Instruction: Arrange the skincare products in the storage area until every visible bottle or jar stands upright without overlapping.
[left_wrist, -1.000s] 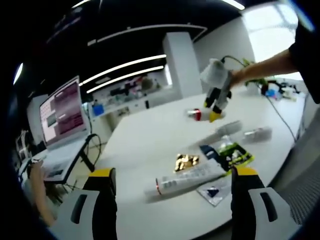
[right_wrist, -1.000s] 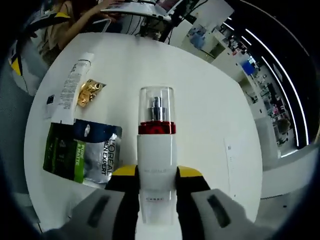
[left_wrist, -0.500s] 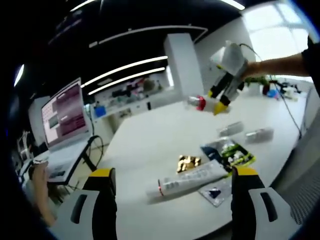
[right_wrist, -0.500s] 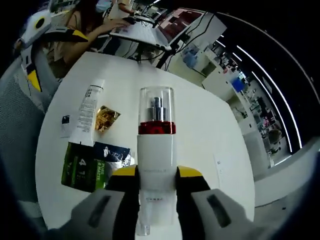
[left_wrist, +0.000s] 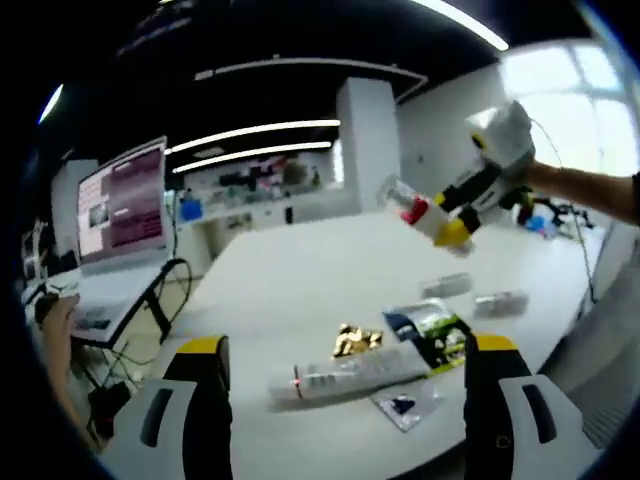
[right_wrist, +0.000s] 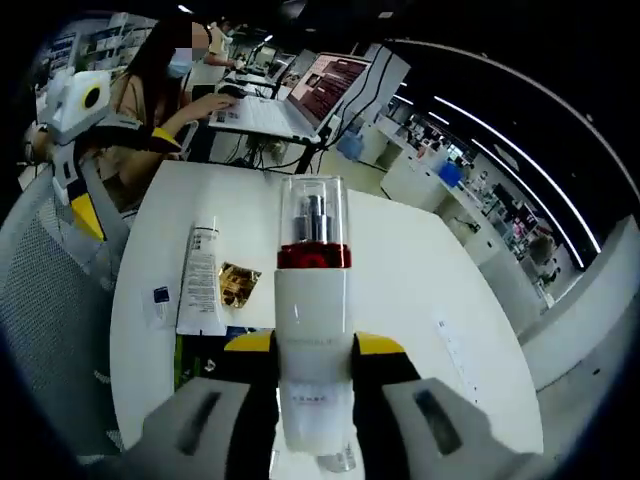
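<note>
1. Left gripper view: the left claw (left_wrist: 340, 365) rises from 6 o'clock with its jaws spread wide and nothing between them, hovering over the near edge of the white worktop (left_wrist: 290, 275).
2. Lying flat just past the jaws are a white tube (left_wrist: 345, 372), a gold sachet (left_wrist: 351, 340) touching it, a green and black packet (left_wrist: 432, 328) at about 4 o'clock of centre, and a small square sachet (left_wrist: 403, 404) near the edge.
3. Further off, toward 3 o'clock, two small bottles (left_wrist: 470, 293) lie on their sides.
4. At 1 o'clock the right claw (left_wrist: 455, 215) is lifted well above the worktop, carrying the pump bottle (left_wrist: 415, 205) tilted in the air.
5. Right gripper view: the right claw (right_wrist: 313, 360) is clamped on the white body of the pump bottle (right_wrist: 312, 320), whose red collar and clear cap point to 12 o'clock.
6. Behind it, toward 9 o'clock, lie the tube (right_wrist: 201, 293) and gold sachet (right_wrist: 238, 284); the left claw (right_wrist: 85, 180) shows at 10 o'clock.
7. Progress, as I judge it: early. No bottle stands upright on the worktop yet; the carried one must be set down on its base, and the two lying bottles raised.
</note>
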